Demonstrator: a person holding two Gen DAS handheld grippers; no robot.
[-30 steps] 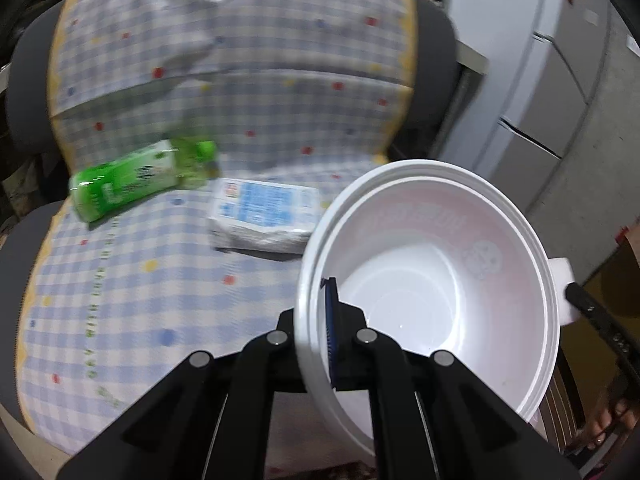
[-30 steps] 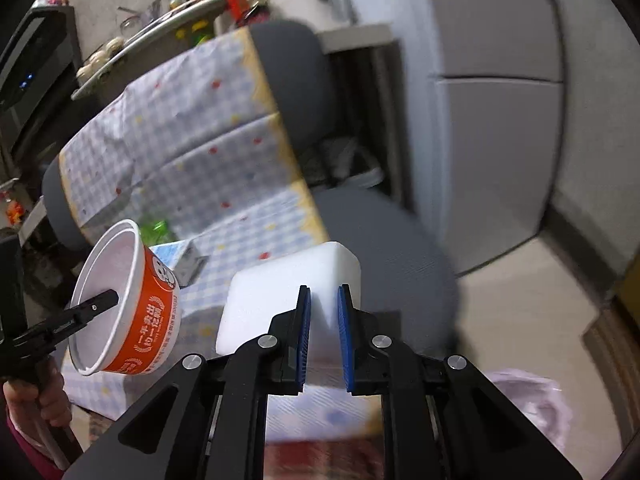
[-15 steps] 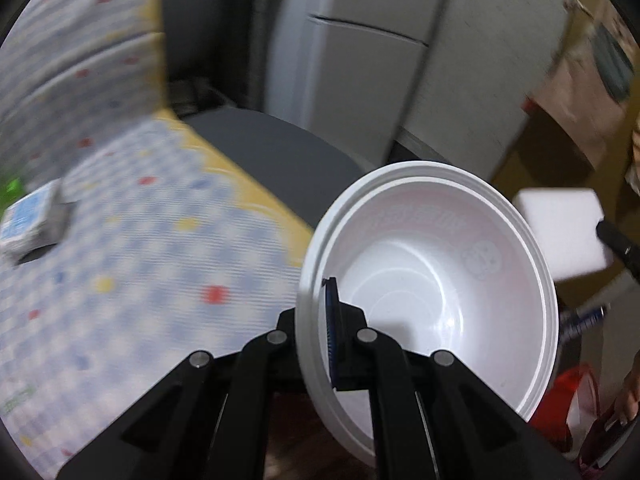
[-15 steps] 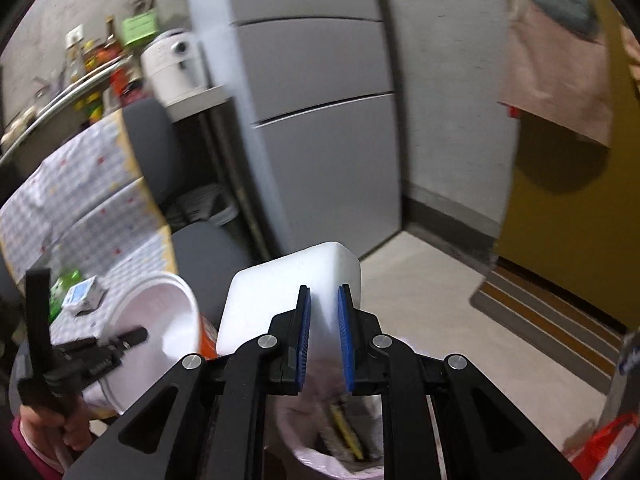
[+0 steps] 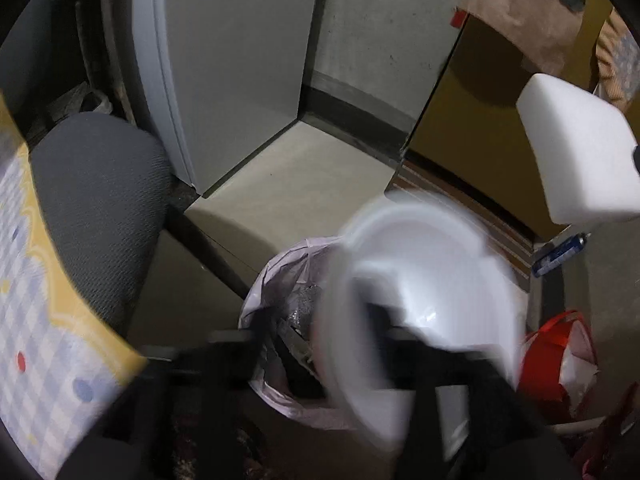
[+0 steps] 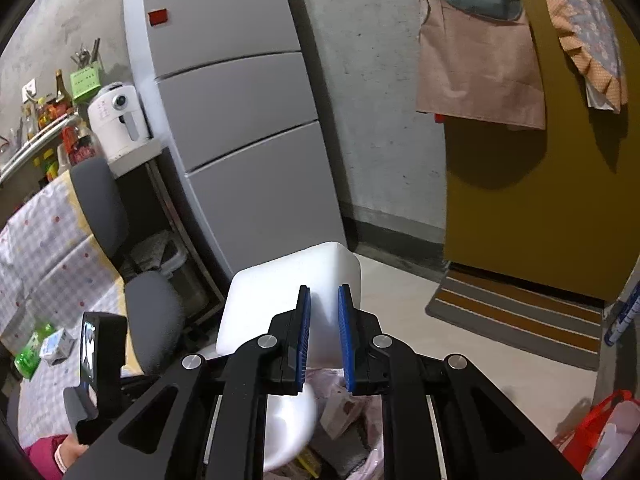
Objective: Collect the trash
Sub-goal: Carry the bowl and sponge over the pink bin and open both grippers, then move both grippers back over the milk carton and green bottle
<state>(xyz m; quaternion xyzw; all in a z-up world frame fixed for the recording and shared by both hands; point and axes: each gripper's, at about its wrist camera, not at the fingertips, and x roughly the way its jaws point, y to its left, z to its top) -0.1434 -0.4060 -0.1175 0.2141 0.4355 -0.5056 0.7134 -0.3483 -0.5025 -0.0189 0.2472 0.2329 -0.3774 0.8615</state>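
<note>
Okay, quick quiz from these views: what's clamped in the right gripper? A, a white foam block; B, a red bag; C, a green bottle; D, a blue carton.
A: in the right wrist view the right gripper has its blue pads pressed on either side of a white foam block, held above the lined trash bin.

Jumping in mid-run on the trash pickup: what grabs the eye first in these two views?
The blurred white bowl fills the left wrist view, right over the lined trash bin, with the left gripper opening around it. The white foam block sits clamped in the right gripper, above the same bin. A grey fridge stands behind.
</note>
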